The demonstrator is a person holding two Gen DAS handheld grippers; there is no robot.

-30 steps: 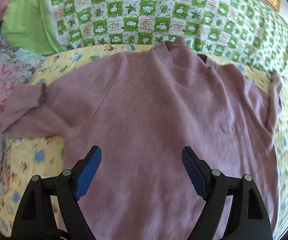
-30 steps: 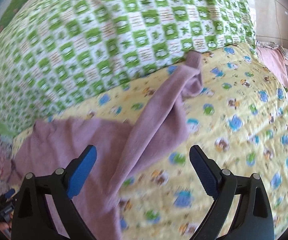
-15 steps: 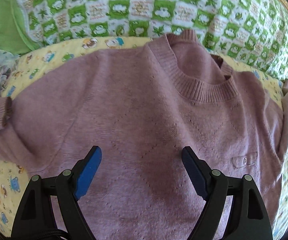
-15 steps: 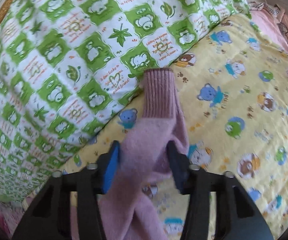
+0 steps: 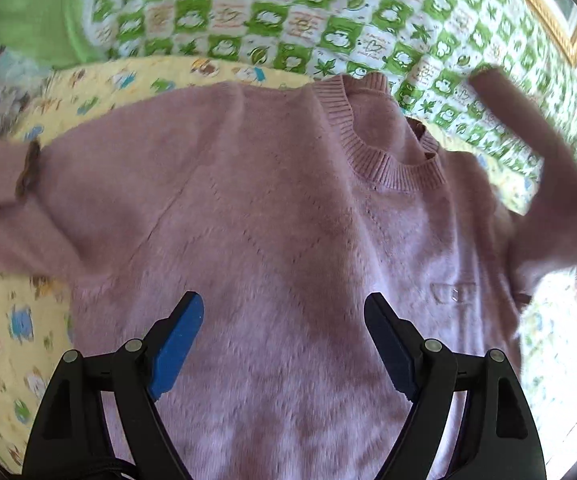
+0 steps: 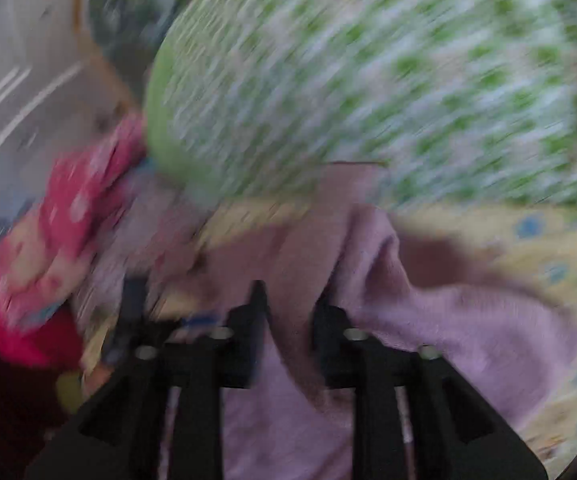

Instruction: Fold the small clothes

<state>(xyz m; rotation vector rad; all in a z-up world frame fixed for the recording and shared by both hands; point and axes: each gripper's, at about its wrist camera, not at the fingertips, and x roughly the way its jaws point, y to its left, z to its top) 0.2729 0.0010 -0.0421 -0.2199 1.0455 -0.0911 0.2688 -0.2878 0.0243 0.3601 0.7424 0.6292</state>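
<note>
Yellow bedsheet (image 5: 12,320) carries the sweater (image 5: 288,240) flat beneath your spread, empty left gripper (image 5: 283,344), while your right gripper (image 6: 288,312) pinches its sleeve (image 6: 468,320), raised, presumably for folding inward.

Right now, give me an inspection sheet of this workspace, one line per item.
Surface: yellow cartoon-print sheet on a bed.
Job's things: pink sweater spread front up; one sleeve lifted, blurred.
Clutter: green checked quilt behind the collar; pink spotted fabric, blurred.
Grippers: left hand-held gripper open above the sweater; right hand-held gripper shut on the sleeve.
Cables: black cable at the left gripper's base.
Surroundings: gold picture frame.
</note>
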